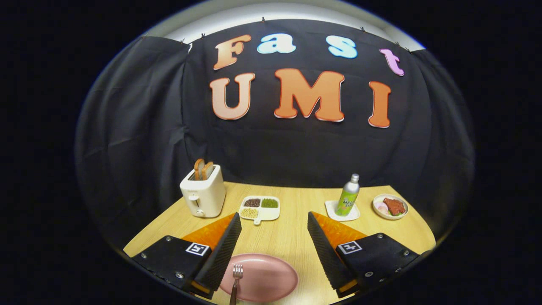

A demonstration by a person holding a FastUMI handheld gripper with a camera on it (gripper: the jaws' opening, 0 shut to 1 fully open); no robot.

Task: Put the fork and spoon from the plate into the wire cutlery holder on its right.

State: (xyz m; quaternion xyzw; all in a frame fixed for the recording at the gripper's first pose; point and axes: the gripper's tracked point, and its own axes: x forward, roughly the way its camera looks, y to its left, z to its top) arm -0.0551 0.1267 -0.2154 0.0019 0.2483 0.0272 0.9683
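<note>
Though wide, hand-held gripper astride half-hidden fork

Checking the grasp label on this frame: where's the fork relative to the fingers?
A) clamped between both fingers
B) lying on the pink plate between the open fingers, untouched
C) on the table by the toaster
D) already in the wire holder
B: the fork lies on the pink plate, tines up, between the gripper's wide-open fingers, neither pressing it.

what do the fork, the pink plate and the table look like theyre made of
Fork: likely metal, silvery and shiny. Pink plate: probably matte plastic or ceramic, smooth, dull sheen. Table: light wood or laminate, visible grain. The claw hangs open over the plate.
</note>
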